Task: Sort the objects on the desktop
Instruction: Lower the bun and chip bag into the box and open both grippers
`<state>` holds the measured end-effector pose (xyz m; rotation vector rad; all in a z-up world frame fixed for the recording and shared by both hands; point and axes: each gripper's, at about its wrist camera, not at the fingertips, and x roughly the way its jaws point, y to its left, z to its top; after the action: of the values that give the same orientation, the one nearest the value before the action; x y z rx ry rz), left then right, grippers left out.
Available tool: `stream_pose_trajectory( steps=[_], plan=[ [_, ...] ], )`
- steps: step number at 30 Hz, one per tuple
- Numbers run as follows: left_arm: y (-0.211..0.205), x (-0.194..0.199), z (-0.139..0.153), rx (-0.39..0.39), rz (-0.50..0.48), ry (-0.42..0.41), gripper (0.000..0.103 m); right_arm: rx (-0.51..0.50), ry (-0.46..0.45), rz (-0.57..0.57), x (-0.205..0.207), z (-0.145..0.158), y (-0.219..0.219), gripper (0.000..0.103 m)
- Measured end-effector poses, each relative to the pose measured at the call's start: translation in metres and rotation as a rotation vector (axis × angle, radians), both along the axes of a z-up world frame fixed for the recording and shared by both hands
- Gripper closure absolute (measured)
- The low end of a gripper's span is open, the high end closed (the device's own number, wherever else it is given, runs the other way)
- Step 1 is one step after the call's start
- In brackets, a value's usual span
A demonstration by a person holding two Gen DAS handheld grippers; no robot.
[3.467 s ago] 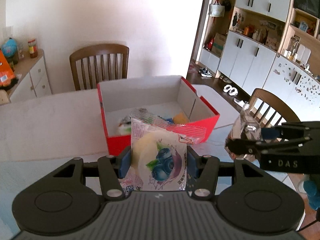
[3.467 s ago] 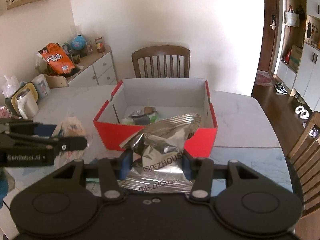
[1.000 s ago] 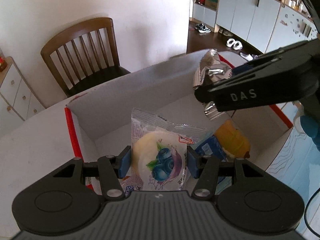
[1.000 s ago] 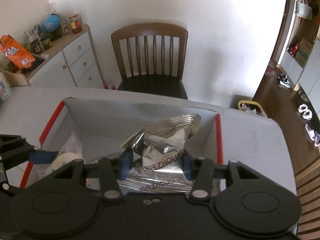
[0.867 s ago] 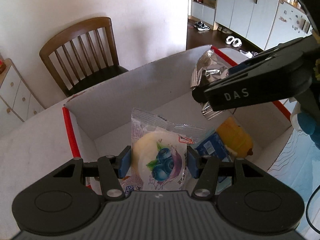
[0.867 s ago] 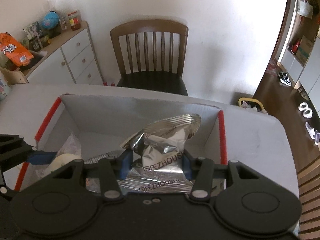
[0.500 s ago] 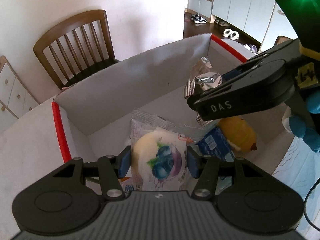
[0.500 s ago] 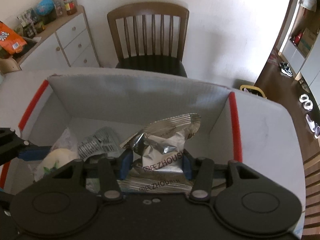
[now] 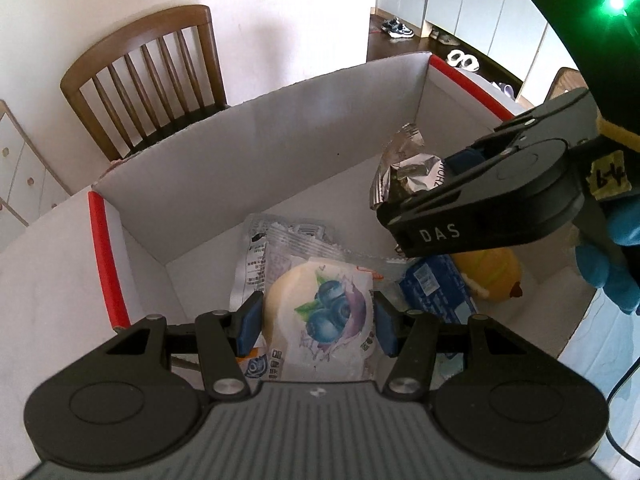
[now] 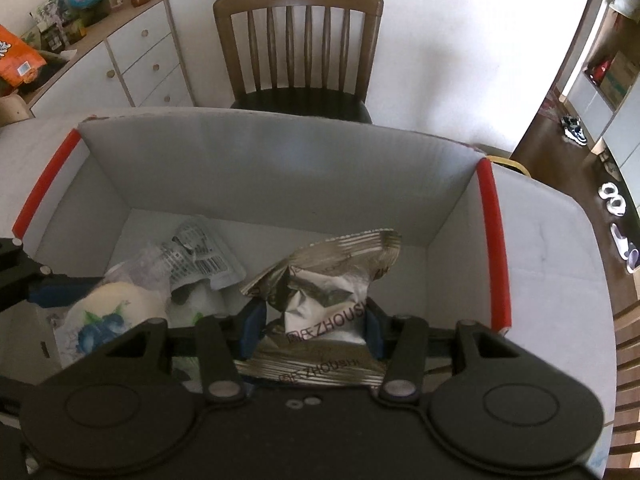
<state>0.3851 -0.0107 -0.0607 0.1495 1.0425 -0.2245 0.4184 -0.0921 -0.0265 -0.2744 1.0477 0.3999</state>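
Both grippers have dropped lower into the red-rimmed cardboard box than half a second ago, its grey far wall now filling more of each view. At the lower centre of the left wrist view, the left gripper is closed on the blueberry pastry packet, blue pads pressed to both sides; the packet stands with its long axis running away from the camera, crimped clear end pointing toward the box's far wall. At the lower centre of the right wrist view, the right gripper is clamped on the silver foil snack bag, which also stands up between the pads, its ribbed seal fanned toward the upper right. Seen from the left wrist, that bag sticks out of the right gripper at centre right, its crumpled tip pointing to the upper left. On the box floor lie a clear printed wrapper, a blue packet and a yellow plush toy. Behind the box stands a wooden chair; a white drawer cabinet sits at upper left, shoes on dark flooring at right.
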Motion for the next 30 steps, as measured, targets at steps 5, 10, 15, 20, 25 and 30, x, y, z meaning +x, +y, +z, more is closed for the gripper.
stream_pose_trajectory(
  steps=[5, 10, 15, 20, 25, 30],
  plan=[
    [0.002, 0.002, -0.003, -0.006, -0.008, 0.016, 0.047, -0.008, 0.009, -0.008, 0.001, -0.004, -0.001, 0.051],
    [0.004, 0.003, -0.003, -0.024, -0.003, 0.019, 0.047, -0.007, 0.012, -0.011, 0.001, -0.004, -0.003, 0.051],
    [0.005, 0.001, -0.001, -0.042, 0.010, 0.012, 0.034, 0.035, 0.015, -0.015, 0.000, 0.001, -0.004, 0.041],
    [0.008, -0.001, 0.004, -0.058, 0.027, -0.002, 0.023, 0.027, -0.014, -0.015, -0.005, 0.008, -0.003, 0.034],
    [0.008, -0.006, 0.008, -0.053, 0.037, -0.022, 0.019, 0.052, -0.014, -0.035, -0.007, 0.016, -0.010, 0.034],
    [0.008, -0.011, 0.016, -0.058, 0.041, -0.030, 0.018, 0.052, -0.024, -0.032, -0.012, 0.024, -0.011, 0.034]
  ],
)
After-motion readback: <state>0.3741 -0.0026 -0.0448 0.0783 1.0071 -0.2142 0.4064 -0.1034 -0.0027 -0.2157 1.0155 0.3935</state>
